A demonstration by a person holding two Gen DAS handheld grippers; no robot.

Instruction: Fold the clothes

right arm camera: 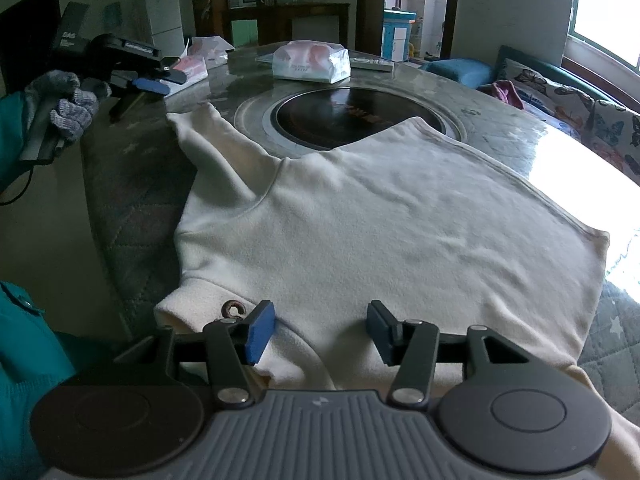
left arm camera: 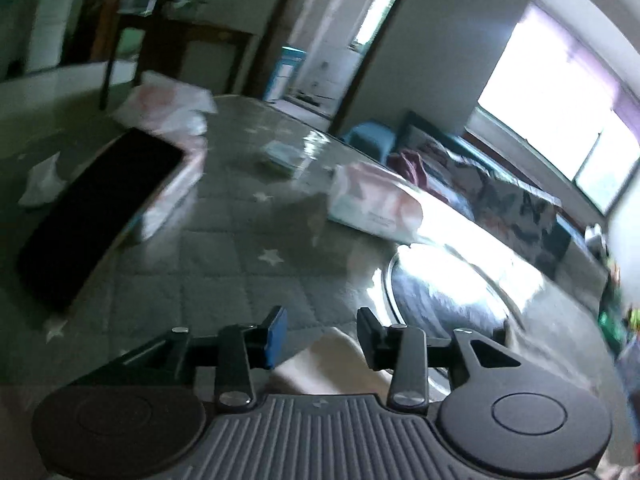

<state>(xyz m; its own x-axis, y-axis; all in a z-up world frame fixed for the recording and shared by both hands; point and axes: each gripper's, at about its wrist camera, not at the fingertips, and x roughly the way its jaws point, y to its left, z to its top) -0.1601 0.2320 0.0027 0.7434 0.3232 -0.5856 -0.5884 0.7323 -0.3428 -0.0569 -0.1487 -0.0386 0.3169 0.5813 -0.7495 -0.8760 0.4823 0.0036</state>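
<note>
A cream long-sleeved top lies spread flat on the round table, one sleeve stretched to the far left. My right gripper is open and empty, just above the top's near edge by the collar. My left gripper is open and empty, held over the table with a bit of cream cloth below its fingers. It also shows in the right wrist view at the far left, held by a gloved hand.
A round dark cooktop sits in the table's middle, partly under the top. Tissue packs and a black phone lie on the far side. A sofa with butterfly cushions stands to the right.
</note>
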